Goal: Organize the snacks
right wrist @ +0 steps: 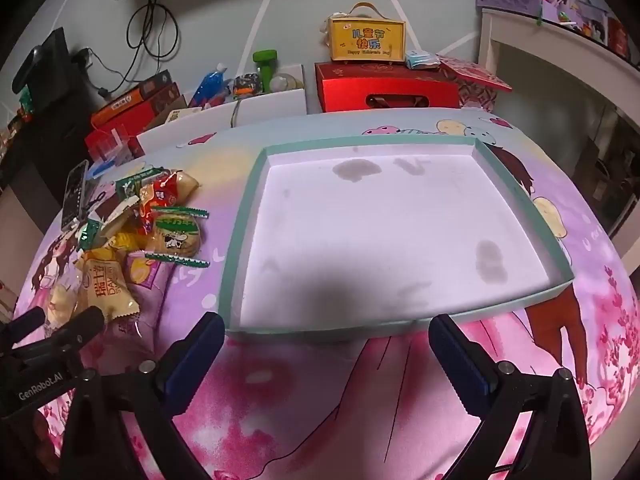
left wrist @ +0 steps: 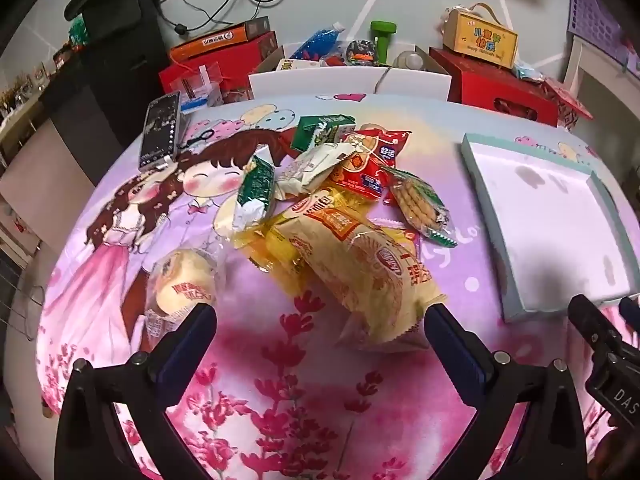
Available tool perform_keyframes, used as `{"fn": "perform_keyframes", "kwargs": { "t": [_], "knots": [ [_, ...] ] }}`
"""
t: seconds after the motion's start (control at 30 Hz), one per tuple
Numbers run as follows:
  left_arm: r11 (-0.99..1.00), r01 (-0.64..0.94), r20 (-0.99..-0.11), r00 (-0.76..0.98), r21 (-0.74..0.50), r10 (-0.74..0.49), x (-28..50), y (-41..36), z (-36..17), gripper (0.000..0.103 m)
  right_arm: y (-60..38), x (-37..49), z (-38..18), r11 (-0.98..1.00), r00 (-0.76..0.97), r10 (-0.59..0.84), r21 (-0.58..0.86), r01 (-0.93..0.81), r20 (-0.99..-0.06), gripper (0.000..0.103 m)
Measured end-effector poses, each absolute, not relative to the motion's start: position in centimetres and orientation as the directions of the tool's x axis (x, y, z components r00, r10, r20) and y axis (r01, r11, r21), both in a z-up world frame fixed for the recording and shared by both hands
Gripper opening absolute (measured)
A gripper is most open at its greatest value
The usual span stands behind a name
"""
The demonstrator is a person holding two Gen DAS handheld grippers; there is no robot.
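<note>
left gripper (left wrist: pixel 320 316) spread wide and empty, a pile of snack packets (left wrist: pixel 340 216) just ahead of its fingertips (yellow cake pack nearest). right gripper (right wrist: pixel 326 326) also released, empty, shallow tray (right wrist: pixel 236 248) directly ahead, bare.

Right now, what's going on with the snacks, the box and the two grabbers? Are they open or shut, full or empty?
Left gripper: open, holding nothing.
Right gripper: open, holding nothing.
Shallow box: empty, stained inside, lying flat.
Snack pile: heaped loosely beside the box, packets sealed.
Long yellow packet: lying tilted on the pile's near edge.
Round bun packet: lying alone, apart from the pile.
</note>
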State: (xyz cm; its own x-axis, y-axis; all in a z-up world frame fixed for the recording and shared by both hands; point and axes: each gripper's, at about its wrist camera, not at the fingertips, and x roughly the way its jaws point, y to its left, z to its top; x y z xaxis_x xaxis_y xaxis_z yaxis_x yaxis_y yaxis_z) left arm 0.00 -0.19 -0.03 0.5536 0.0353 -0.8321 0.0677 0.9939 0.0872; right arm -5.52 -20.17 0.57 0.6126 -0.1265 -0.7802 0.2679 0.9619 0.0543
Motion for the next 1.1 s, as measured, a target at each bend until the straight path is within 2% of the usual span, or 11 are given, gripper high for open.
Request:
{"fn": "perform_keyframes", "kwargs": {
  "t": [0.1, 0.3, 1.1],
  "knots": [
    [0.988, 0.079, -0.835, 0.546, 0.13, 0.067, 0.2, -0.6, 0.1, 0.103, -20.1, -5.5, 0.6, 0.962, 0.622, -0.124, 0.059, 0.266, -0.773, 0.103],
    [0.991, 0.078, -0.821, 0.57, 0.106, 0.043, -0.4, -0.2, 0.2, 0.103, -19.8, -5.4, 0.0, 0.968, 0.603, -0.142, 0.017, 0.249, -0.785, 0.103],
    [0.994, 0.063, -0.836, 0.548, 0.085, 0.037, 0.0, 0.1, 0.0, 0.103, -19.9, -5.5, 0.5, 0.964, 0.604, -0.145, 0.025, 0.264, -0.784, 0.103]
  ]
}}
